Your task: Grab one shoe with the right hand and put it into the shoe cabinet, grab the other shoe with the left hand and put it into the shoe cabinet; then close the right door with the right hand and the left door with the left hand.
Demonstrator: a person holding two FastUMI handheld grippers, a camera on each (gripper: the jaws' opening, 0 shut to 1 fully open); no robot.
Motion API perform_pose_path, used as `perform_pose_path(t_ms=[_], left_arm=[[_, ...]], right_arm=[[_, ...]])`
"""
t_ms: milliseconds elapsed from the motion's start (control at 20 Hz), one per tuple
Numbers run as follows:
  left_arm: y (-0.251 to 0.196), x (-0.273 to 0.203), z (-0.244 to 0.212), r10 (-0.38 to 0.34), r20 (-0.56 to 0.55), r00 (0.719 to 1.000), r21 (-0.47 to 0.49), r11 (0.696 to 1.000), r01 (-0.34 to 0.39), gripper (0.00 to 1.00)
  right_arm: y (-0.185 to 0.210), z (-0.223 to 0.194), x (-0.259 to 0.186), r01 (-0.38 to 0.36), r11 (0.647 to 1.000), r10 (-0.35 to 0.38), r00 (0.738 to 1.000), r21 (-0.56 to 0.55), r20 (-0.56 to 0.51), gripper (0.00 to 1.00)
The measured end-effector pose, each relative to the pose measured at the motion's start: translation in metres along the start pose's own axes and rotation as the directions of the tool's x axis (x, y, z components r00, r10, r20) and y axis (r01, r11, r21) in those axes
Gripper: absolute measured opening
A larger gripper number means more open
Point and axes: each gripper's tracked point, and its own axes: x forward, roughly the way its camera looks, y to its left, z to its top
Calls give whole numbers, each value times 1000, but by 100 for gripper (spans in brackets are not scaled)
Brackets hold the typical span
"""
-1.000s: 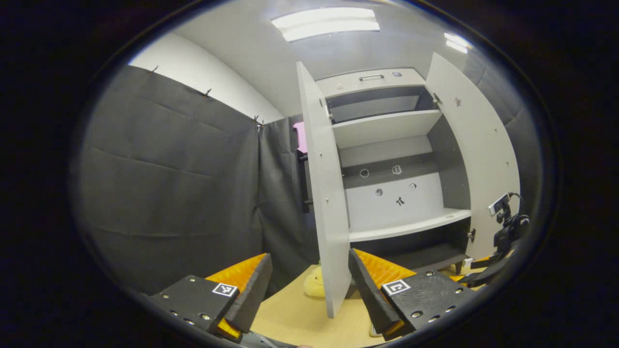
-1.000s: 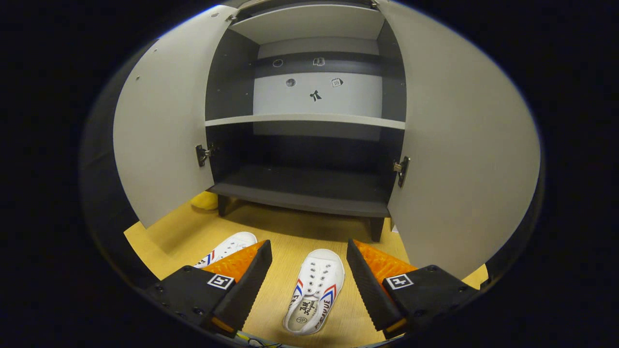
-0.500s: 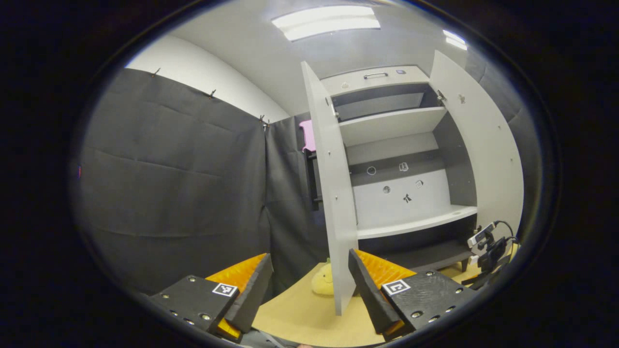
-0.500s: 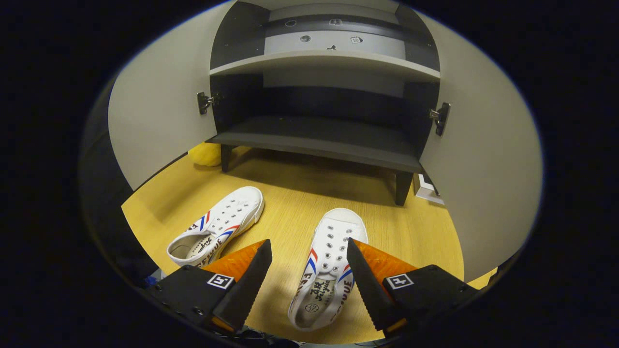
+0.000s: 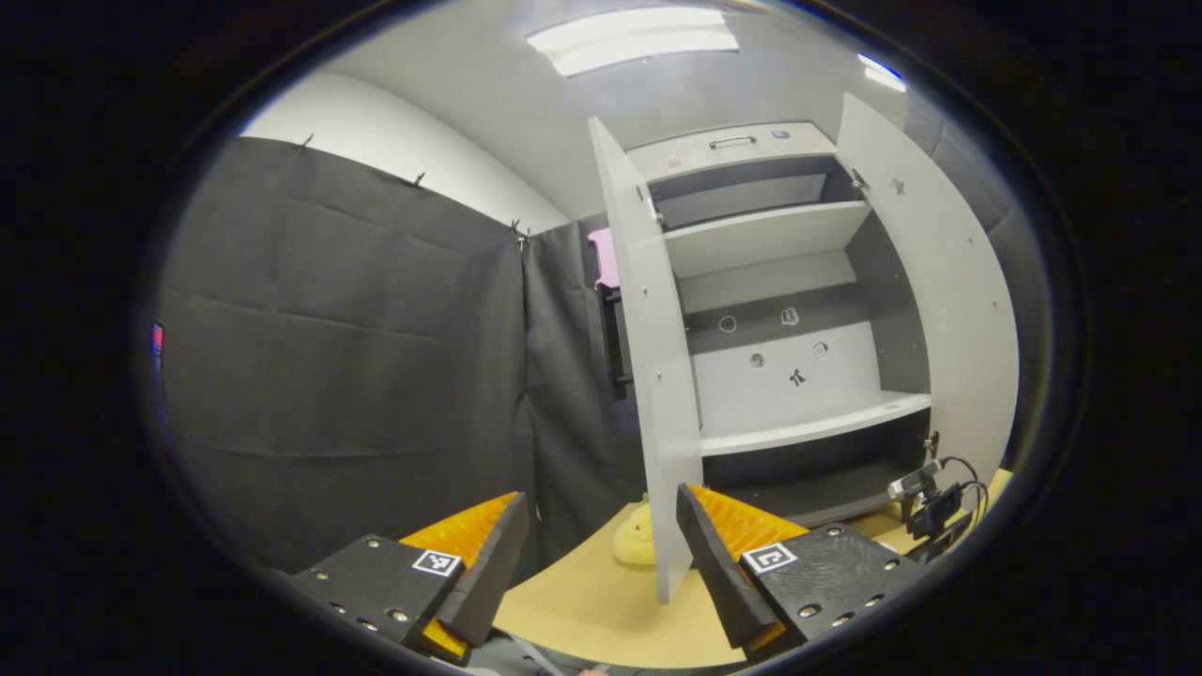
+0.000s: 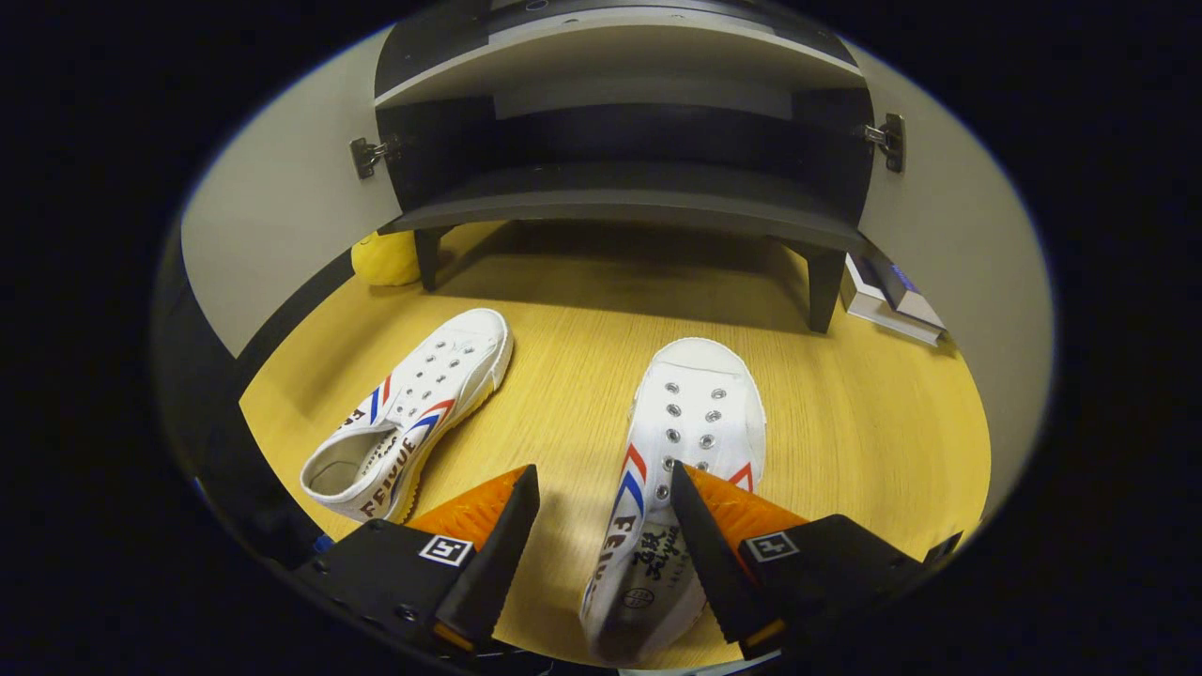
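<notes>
While unclasped, hand-held gripper (image 6: 601, 554) astride shoe (image 6: 678, 469)

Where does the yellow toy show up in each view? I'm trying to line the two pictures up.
Left gripper view: the yellow toy sits low in the middle, on the floor, partly hidden behind the lower edge of the cabinet's left door.
Right gripper view: the yellow toy lies at upper left, beside the cabinet's front left leg.
Shared landmark: the cabinet's dark bottom shelf.
</notes>
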Motion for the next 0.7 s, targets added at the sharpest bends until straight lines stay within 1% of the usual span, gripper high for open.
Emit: perform_pose_path(t_ms=[50, 100, 150, 250, 300, 350, 400, 450, 500, 550, 600, 700], left_arm=[[0, 0, 1, -1, 0, 1000, 0, 1000, 1, 93], [0, -1, 0, -3, 1, 1000, 1, 1000, 3, 92], [-1, -1, 1, -8, 3, 1000, 3, 1000, 8, 92], [0, -1, 3, -16, 12, 1000, 9, 1000, 16, 92], [-1, -1, 4, -22, 15, 1000, 8, 1000, 21, 92], [-2, -1, 3, -29, 16, 999, 7, 1000, 28, 94], [-2, 0, 3, -35, 16, 999, 6, 999, 35, 94], [-1, -1, 4, -38, 15, 999, 3, 999, 38, 94], [-2, -1, 4, -43, 14, 999, 0, 999, 43, 94], [-2, 0, 4, -48, 12, 999, -3, 999, 48, 94], [-3, 0, 3, -53, 9, 999, -3, 999, 53, 94], [-3, 1, 2, -57, 5, 998, 2, 998, 57, 94]], right_arm=[[-1, -2, 4, 6, 1000, -7, 1000, -5, -12, 93], [-11, -3, 2, 50, 999, -50, 998, -14, -24, 87], [-18, 0, 7, 78, 997, -78, 997, -2, -22, 68], [-16, 0, 7, 76, 995, -74, 997, 57, -33, 41], [-17, -1, 8, 66, 995, -64, 997, 69, -44, 41], [-24, 0, 6, 70, 996, -67, 996, 53, -60, 32], [-25, -2, 9, 71, 994, -66, 996, 85, -61, 34], [-24, 0, 6, 47, 995, -41, 997, 85, -64, 20], [-23, 2, 7, 56, 992, -50, 997, 113, -56, 17], [-21, 3, 0, 37, 994, -31, 998, 100, -58, 5], [-28, 4, 6, 28, 995, -24, 999, 96, -39, 5], [-22, 4, 2, 3, 997, -2, 1000, 76, -13, 0]])
